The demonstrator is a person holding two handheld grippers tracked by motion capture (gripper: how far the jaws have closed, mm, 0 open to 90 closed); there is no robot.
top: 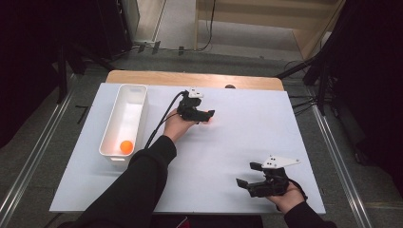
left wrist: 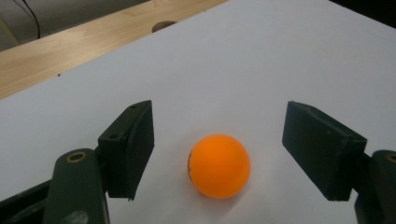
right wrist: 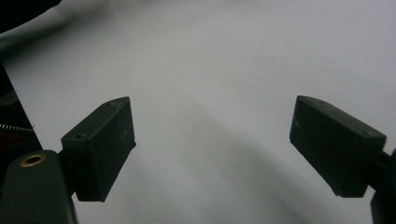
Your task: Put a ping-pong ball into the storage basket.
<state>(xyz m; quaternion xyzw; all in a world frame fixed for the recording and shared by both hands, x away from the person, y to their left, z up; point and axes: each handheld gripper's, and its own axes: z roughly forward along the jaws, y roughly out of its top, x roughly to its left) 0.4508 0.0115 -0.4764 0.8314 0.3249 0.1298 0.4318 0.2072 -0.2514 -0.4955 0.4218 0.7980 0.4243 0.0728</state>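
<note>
Now the left gripper [left wrist: 219, 149] has its jaws spread either side of the small orange plastic ball [left wrist: 219, 166], which sits on the white worktop [left wrist: 280, 56] toward its far edge. Best to close slowly and squarely on its widest part, since a round ball likely squirts away. Another orange ball [top: 126, 147] lies in the long white plastic bin [top: 138, 102] at the left edge; the right gripper [top: 249, 175] rests spread and empty near the front right corner.

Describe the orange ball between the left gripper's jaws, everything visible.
The orange ball is small, round, smooth and matte, like a table-tennis ball, with a dark printed mark on its left side. It rests on the white table sheet, centred between the left gripper and its open jaws, with a gap on each side, so nothing but the sheet touches it. In the high view the gripper mostly hides it.
</note>
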